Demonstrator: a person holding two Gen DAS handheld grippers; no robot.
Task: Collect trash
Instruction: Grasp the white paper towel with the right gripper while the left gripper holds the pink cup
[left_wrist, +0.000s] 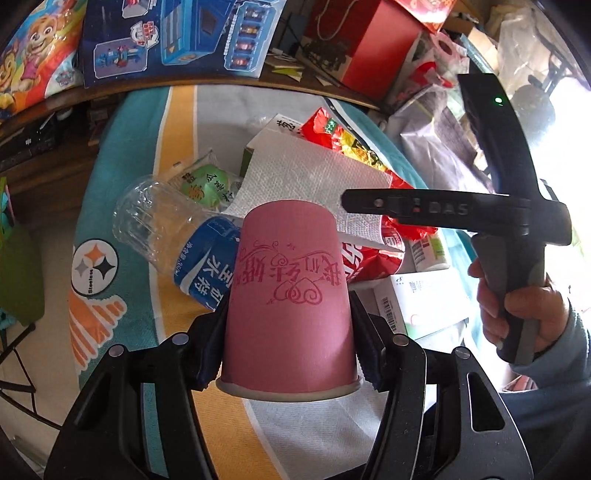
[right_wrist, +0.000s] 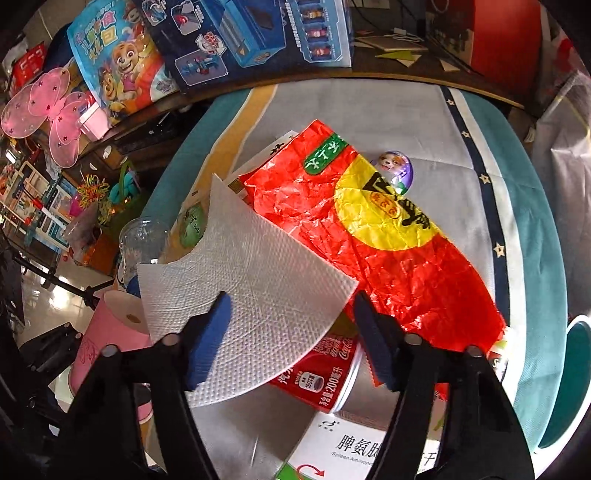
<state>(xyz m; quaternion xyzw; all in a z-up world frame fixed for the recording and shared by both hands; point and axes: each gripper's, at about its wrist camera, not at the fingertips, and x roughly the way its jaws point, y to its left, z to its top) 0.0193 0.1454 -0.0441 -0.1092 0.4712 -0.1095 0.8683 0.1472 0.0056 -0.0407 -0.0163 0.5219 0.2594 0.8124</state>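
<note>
Left gripper (left_wrist: 288, 332) clamped on inverted pink cup (left_wrist: 290, 295) at lower centre; right gripper (right_wrist: 291, 336) wide open, jaws straddling paper towel (right_wrist: 251, 280) lying flat mid-frame over the trash pile, nearest.

A round table (right_wrist: 406, 110) wears a cloth of teal, yellow and grey stripes. Behind its far edge runs a dark wooden shelf (right_wrist: 332, 75) crowded with toy boxes (right_wrist: 258, 33) and a red box (left_wrist: 373, 40). Pink wings (right_wrist: 48, 107) hang at the left. The floor (right_wrist: 55, 306) is glossy tile. Bright daylight (left_wrist: 569, 122) floods in at the right.
</note>
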